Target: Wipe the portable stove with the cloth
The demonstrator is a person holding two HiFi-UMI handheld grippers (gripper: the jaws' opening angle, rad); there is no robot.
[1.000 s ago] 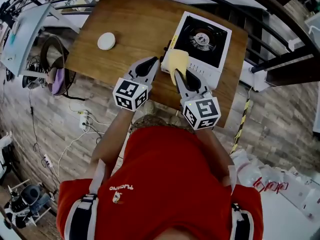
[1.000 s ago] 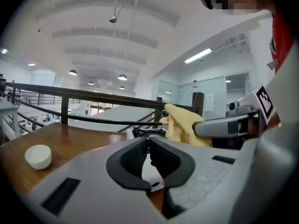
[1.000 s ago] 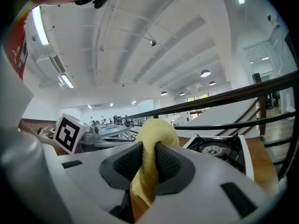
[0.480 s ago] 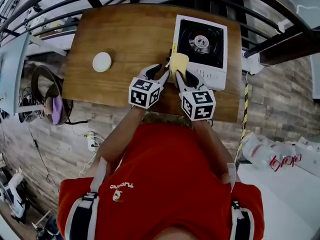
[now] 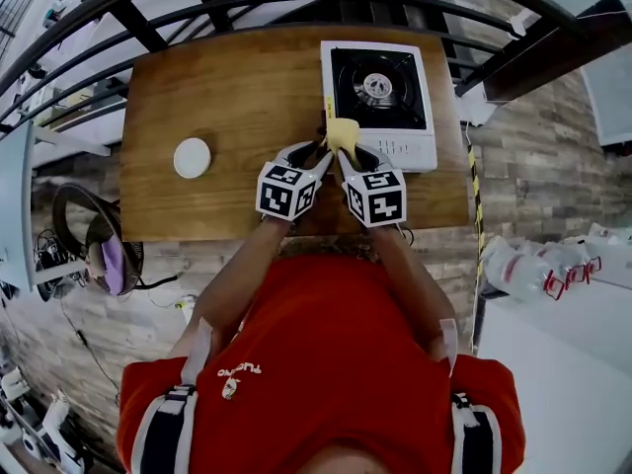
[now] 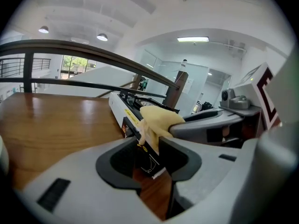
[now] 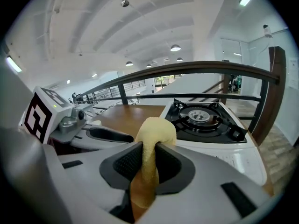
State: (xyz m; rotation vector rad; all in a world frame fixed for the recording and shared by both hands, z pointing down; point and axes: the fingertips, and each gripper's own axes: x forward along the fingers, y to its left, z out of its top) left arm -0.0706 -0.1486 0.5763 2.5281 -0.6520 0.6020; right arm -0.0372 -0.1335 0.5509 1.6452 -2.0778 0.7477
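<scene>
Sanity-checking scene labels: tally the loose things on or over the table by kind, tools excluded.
stove: 1
cloth: 1
white disc: 1
Total: 3

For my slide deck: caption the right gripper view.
Right gripper clamps the yellow cloth, with the portable stove just ahead.

The person wears a red shirt with white chest lettering and black-and-white shoulder straps
</scene>
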